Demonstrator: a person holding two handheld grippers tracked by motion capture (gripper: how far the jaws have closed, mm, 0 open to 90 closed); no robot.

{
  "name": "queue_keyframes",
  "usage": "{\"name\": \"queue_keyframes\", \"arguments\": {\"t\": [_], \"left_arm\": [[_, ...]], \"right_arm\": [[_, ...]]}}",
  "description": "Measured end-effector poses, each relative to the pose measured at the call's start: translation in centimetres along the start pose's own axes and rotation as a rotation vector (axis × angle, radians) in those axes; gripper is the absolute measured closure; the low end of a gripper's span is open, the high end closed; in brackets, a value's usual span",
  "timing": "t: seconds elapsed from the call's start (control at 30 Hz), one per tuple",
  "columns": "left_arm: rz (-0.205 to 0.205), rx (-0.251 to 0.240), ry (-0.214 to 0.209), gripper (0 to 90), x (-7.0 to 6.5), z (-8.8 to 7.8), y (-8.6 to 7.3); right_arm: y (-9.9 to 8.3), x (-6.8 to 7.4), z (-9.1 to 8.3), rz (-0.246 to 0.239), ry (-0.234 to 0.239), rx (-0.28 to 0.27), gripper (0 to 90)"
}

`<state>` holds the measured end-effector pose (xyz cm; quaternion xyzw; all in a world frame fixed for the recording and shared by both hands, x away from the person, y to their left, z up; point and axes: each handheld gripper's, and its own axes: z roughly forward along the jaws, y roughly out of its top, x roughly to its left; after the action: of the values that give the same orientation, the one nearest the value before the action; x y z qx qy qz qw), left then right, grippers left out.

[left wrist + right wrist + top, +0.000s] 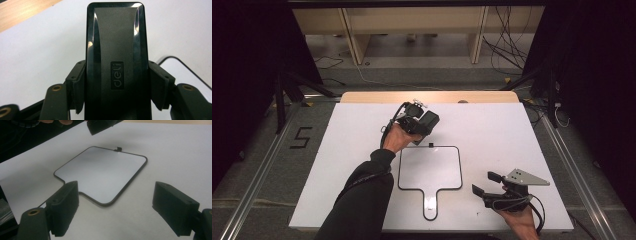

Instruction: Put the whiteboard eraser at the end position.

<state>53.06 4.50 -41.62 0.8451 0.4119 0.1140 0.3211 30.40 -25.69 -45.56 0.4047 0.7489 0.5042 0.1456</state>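
Observation:
A black block eraser (116, 57) marked "deli" stands between the pads of my left gripper (116, 86), which is shut on its two long sides. From above, that gripper (424, 120) hovers with the eraser (431, 120) just beyond the far edge of a small white board (430, 167), which has a thin black frame and a short handle toward the person. A corner of the board (186, 71) lies beside the held eraser. My right gripper (486, 182) rests near the table's front right corner. Its jaws (115, 205) are open with nothing between them and face the board (100, 173).
The white table top (492, 130) has a wooden strip (427, 97) along its far edge. Beyond it are a floor with cables (507, 45), dark stand legs (287, 90) at the left and a wooden shelf (412, 22). A "5" (301, 137) is marked on the floor.

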Motion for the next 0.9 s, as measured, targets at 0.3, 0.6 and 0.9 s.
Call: {"name": "queue_keyframes", "arguments": {"t": [0.3, 0.6, 0.9], "left_arm": [[-0.007, 0.005, 0.008, 39.8, 0.8, 1.4, 0.6], [-0.026, 0.025, 0.026, 39.8, 1.7, 3.1, 0.9], [-0.037, 0.041, 0.041, 39.8, 1.5, 4.5, 0.7]], "right_arm": [[0.0, -0.1, -0.1, -0.001, 0.003, -0.002, 22.0], [-0.1, 0.0, -0.4, -0.003, 0.002, -0.005, 22.0], [-0.1, 0.1, -0.4, -0.002, 0.006, -0.005, 22.0]]}}
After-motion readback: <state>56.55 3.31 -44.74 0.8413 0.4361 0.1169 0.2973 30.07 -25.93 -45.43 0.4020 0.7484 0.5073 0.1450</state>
